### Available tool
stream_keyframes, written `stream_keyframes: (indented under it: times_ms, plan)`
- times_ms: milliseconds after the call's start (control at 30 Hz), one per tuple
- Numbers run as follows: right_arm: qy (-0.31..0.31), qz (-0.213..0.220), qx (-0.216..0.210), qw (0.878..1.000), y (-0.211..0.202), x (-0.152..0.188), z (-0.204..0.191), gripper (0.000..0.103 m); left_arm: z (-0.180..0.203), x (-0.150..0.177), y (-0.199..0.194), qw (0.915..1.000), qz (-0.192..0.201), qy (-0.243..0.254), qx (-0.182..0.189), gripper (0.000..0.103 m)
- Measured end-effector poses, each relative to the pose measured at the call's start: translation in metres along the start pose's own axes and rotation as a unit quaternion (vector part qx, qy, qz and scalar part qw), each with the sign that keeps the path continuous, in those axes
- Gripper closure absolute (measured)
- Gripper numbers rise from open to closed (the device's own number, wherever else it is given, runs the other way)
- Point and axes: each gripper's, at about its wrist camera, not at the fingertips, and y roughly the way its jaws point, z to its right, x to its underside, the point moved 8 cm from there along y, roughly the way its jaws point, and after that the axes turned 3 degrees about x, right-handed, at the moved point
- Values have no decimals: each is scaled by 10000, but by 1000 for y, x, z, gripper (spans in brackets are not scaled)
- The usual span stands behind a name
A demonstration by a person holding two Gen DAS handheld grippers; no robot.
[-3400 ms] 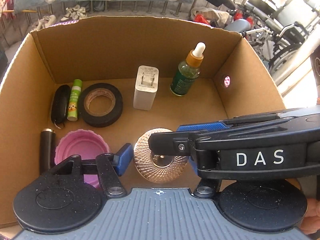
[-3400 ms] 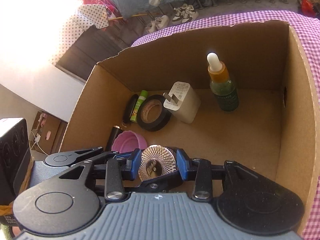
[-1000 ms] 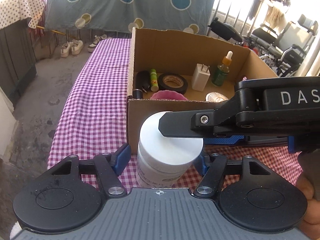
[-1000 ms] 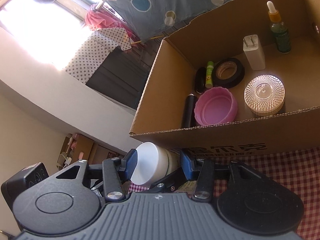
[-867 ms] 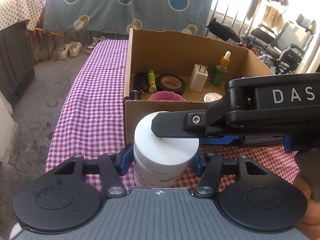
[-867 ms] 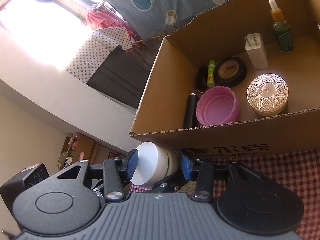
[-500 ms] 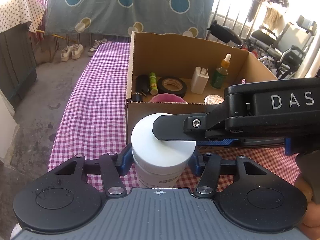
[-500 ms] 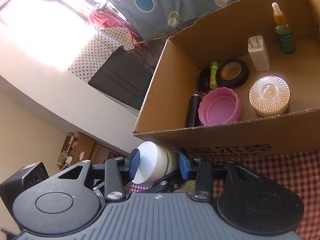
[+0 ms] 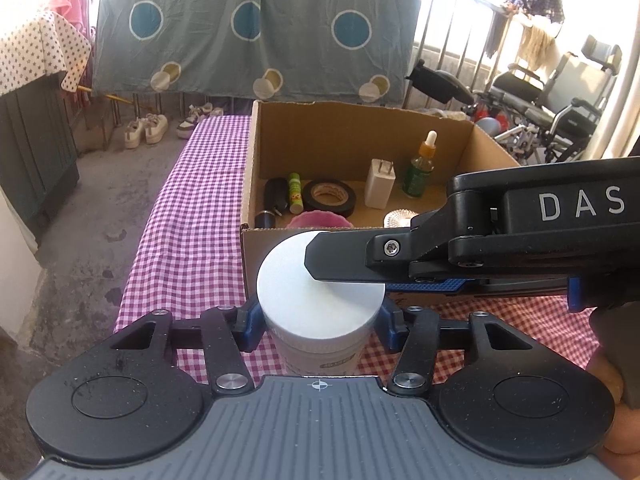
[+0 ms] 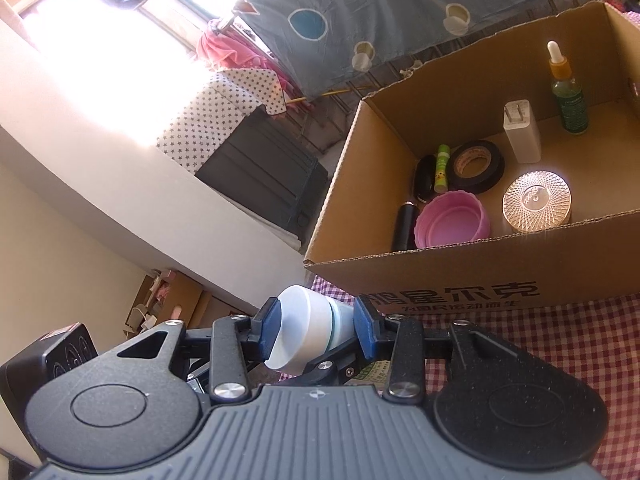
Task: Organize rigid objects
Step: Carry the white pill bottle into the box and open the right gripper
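Observation:
A white lidded jar [image 9: 316, 312] stands on the checked tablecloth just in front of the cardboard box [image 9: 256, 248]. My left gripper [image 9: 318, 322] is shut on the jar below its lid. My right gripper [image 10: 316, 330] comes in from the right across the lid and is shut on the jar's lid [image 10: 304, 330]. The box [image 10: 440, 280] holds a crystal-patterned lid [image 10: 536, 202], a pink lid [image 10: 452, 220], black tape [image 10: 476, 166], a white charger [image 10: 522, 132], a dropper bottle [image 10: 566, 92], a green stick and dark items.
The table has a purple and red checked cloth [image 9: 192, 220], with its left edge dropping to the concrete floor. A wheelchair [image 9: 560, 96] and railing stand behind the box. A blue spotted sheet [image 9: 248, 36] hangs at the back.
Both grippers left the box, where the right one held the crystal lid. They then closed on the white jar outside it. In the last second the jaws tightened and the jar rose slightly.

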Motion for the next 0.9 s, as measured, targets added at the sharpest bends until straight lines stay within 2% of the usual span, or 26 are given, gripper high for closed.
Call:
stream_keyframes:
  times_ms: [267,433,533,700,900]
  plan:
    - [-377,464,-97,9982,-46,-14,-29,60,22,-28,-31,9988,419,246,75,50]
    - [-662,898,-151,9936,-82,-43,-44,60,45,-64,-43,9950,787,583,173,50]
    - [-754,1113,-125,9908,-101,-63,-43,60,64,-87,-40,9926,885,749,354,50]
    - [-729,1365,68,9879,-120,-96,-20,59,98,-113,-13,9892,788,943,802,50]
    - [-236,1374,284,9898,-115,-123,47,59,126,-116,42,9877,391,1005,1135,50]
